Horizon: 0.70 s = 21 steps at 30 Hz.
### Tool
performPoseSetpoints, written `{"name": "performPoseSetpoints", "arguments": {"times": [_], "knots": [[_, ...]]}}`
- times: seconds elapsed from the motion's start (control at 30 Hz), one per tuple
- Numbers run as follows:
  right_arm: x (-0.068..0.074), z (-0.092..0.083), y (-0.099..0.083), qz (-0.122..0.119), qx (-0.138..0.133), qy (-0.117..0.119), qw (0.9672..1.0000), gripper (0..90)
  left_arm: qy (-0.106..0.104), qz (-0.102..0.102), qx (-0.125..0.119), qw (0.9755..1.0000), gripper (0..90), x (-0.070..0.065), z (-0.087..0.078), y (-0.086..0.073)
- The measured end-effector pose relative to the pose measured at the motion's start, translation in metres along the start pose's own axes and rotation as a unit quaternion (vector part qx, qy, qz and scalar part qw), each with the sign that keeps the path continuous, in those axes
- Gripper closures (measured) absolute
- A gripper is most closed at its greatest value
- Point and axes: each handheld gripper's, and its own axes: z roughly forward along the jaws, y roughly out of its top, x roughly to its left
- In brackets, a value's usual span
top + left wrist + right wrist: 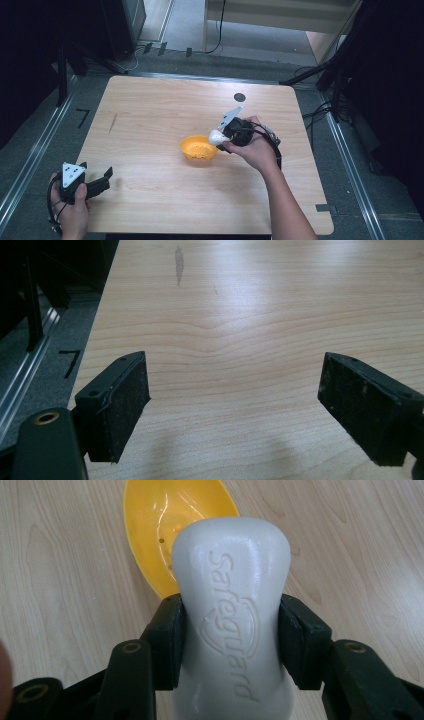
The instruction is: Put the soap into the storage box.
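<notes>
1. Right gripper (232, 645): jaws closed on a white soap bar (232, 615), one pad pressed against each long side. In the right gripper view the bar sits at centre frame, stamped "safeguard" with a shield outline, its far end sticking out past the jaw tips.
2. In the high view the right gripper (223, 137) is right of centre frame, held by the person's right hand (255, 150); the soap bar (216, 136) shows as a pale lump at its tip.
3. Yellow bowl (170, 525): upper centre of the right gripper view, just beyond the bar's far end and partly hidden by it. Small holes visible in its inner wall. In the high view the bowl (199, 148) stands on the table (150, 115) near centre frame, with the soap at its right rim. Whether soap and rim touch: cannot tell.
4. Left gripper (235, 400): jaws spread wide, nothing between them; bare wood grain in the gap.
5. In the high view the left gripper (102, 177) is at lower left of frame, by the table's near left corner, held in the left hand (72, 210), well apart from the bowl.
6. Small dark round spot (240, 97) on the table, upper centre of the high view, beyond the right gripper.
</notes>
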Motion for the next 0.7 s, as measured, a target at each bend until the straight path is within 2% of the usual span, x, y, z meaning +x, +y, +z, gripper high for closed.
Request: {"name": "performPoseSetpoints", "arguments": {"times": [0.17,0.7], "knots": [[-0.001,0.006,0.007,-0.019,-0.004,0.008,0.9998,50.6,0.0,-0.002,0.0,1.0,13.8,0.0,0.0,0.0],[0.003,0.026,0.028,-0.052,0.005,0.024,0.9984,50.6,0.0,-0.001,0.0,1.0,13.8,0.0,0.0,0.0]]}}
